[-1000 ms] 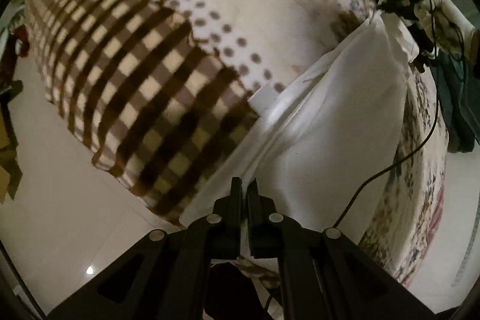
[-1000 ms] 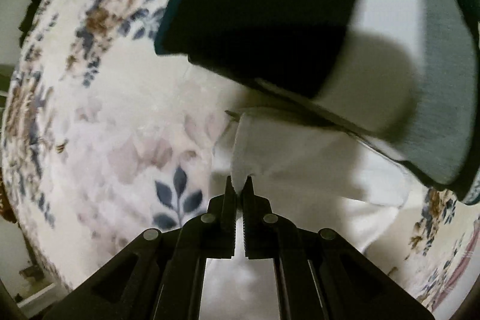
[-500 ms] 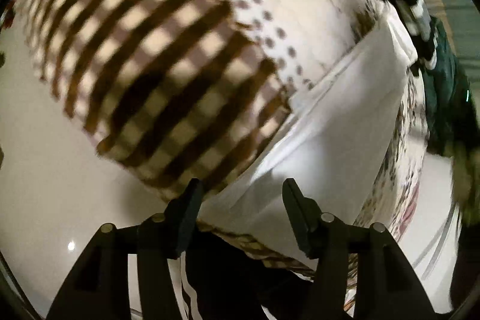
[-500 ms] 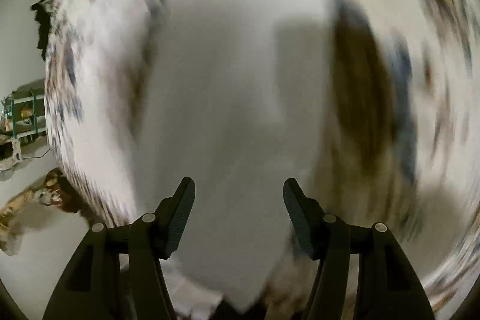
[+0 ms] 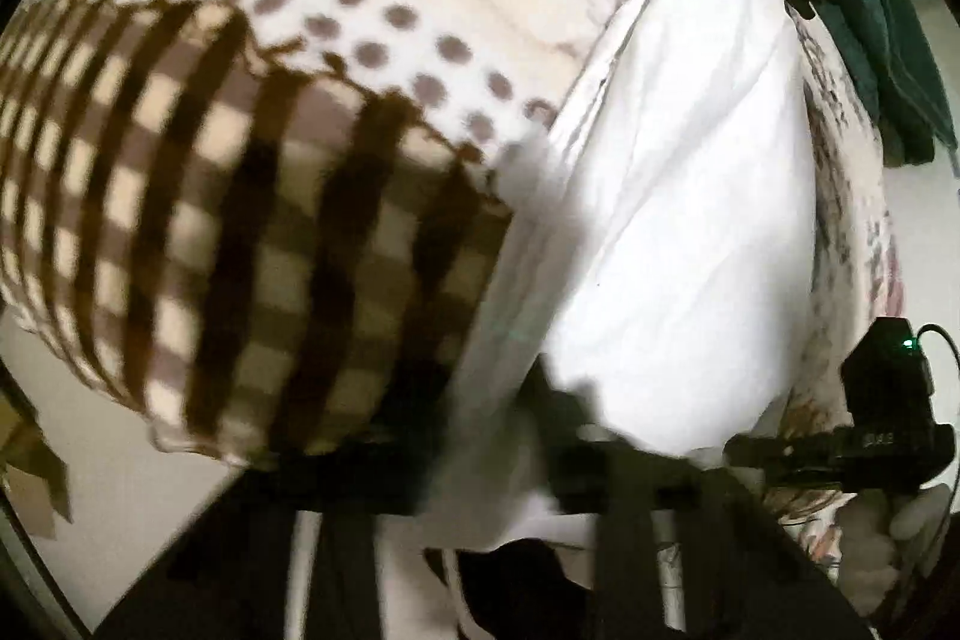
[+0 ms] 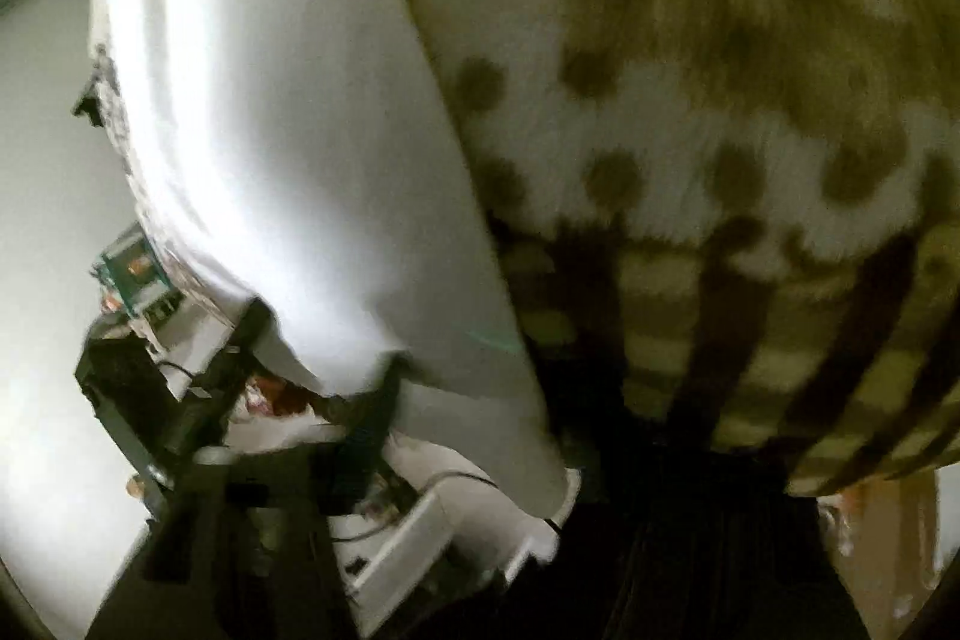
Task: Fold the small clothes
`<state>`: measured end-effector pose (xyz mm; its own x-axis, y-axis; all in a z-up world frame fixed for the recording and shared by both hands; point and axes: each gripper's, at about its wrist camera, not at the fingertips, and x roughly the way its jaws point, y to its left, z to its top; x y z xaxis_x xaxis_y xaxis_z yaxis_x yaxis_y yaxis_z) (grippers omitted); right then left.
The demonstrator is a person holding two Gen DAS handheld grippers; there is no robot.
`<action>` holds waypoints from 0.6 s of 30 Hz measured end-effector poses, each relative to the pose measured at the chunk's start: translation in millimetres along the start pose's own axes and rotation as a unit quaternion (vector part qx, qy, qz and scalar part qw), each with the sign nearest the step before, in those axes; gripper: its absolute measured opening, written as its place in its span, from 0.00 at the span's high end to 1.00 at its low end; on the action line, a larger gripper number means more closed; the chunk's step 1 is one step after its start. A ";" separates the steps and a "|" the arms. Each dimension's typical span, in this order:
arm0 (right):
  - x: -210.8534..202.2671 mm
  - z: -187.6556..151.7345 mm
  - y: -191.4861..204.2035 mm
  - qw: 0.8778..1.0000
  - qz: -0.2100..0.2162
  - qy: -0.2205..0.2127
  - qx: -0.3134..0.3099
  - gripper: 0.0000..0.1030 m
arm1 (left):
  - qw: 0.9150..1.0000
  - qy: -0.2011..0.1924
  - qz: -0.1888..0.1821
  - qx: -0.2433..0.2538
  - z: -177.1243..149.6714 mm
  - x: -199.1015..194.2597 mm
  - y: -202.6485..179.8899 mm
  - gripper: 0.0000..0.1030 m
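A white garment (image 5: 678,196) lies stretched along the bed over the checked and dotted blanket (image 5: 228,196). It also shows in the right wrist view (image 6: 288,148), next to the blanket (image 6: 720,130). My left gripper (image 5: 480,460) is blurred at the garment's near end, jaws apart, nothing clearly between them. My right gripper (image 6: 474,466) is blurred too; its fingers are hard to make out at the garment's lower edge. The other gripper's body (image 5: 888,418) shows at the lower right in the left wrist view.
Floral bedding (image 5: 852,196) lies to the right of the garment. A dark green garment (image 5: 888,58) sits at the far right. Pale floor (image 5: 120,460) lies beside the bed. A small green shelf (image 6: 138,280) stands on the floor in the right wrist view.
Both grippers opened and let go of the white garment, which now lies on the bed. Both have swung round fast, and the views are blurred.
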<state>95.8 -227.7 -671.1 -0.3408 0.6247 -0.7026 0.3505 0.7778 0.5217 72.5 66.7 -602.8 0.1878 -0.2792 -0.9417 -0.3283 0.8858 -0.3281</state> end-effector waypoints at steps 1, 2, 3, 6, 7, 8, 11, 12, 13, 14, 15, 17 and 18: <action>-2.3 -6.1 -2.5 1.000 0.005 -0.014 0.001 0.94 | 1.000 -0.006 -0.004 -0.005 -2.3 -5.6 1.2 0.97; -4.3 -8.4 -2.7 1.000 0.005 -0.023 -0.002 0.96 | 1.000 -0.010 -0.013 -0.008 -5.3 -11.3 2.8 0.97; -5.7 -13.5 -3.0 1.000 0.006 -0.028 -0.004 0.97 | 1.000 -0.016 -0.014 -0.008 -9.2 -18.7 -0.4 0.98; -11.6 -30.7 0.6 0.999 0.007 -0.034 -0.022 0.98 | 1.000 -0.021 -0.014 0.010 -19.2 -33.2 -5.9 0.98; -14.9 -39.0 -1.0 0.999 0.006 -0.036 -0.022 0.98 | 1.000 -0.023 -0.014 0.014 -23.6 -38.3 -8.6 0.98; -17.3 -44.6 -1.9 0.999 0.007 -0.036 -0.022 0.98 | 1.000 -0.021 -0.017 0.015 -26.9 -40.8 -7.6 0.98; -20.1 -67.0 -10.8 0.999 -0.009 -0.033 -0.026 0.98 | 1.000 -0.014 -0.022 0.013 -46.7 -48.2 -5.1 0.98; -24.5 -71.4 -14.2 0.999 -0.015 -0.029 -0.027 0.98 | 1.000 -0.010 -0.023 0.010 -53.0 -51.1 1.0 0.98; -23.7 -76.9 -18.2 0.999 -0.024 -0.025 -0.025 0.98 | 1.000 -0.002 -0.026 0.007 -58.2 -49.8 3.6 0.97; -23.5 -81.3 -19.2 0.999 -0.024 -0.023 -0.022 0.98 | 0.999 0.009 -0.033 0.005 -62.3 -47.7 8.8 0.96; -28.2 -81.6 -19.8 0.999 -0.025 -0.025 -0.023 0.97 | 0.999 0.021 -0.033 0.002 -64.1 -46.3 8.1 0.93; -42.3 -77.6 -16.7 0.998 -0.051 -0.032 -0.030 0.89 | 0.999 0.044 -0.023 0.000 -59.8 -45.8 9.0 0.94; -54.2 -74.7 -15.3 0.997 -0.052 -0.038 -0.037 0.85 | 0.998 0.052 -0.018 0.001 -57.1 -46.7 8.2 0.93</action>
<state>43.7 -268.3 -604.9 -0.3038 0.5358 -0.7878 0.2504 0.8427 0.4766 8.1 65.7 -565.7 0.1019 -0.3481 -0.9319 -0.3211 0.8751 -0.3620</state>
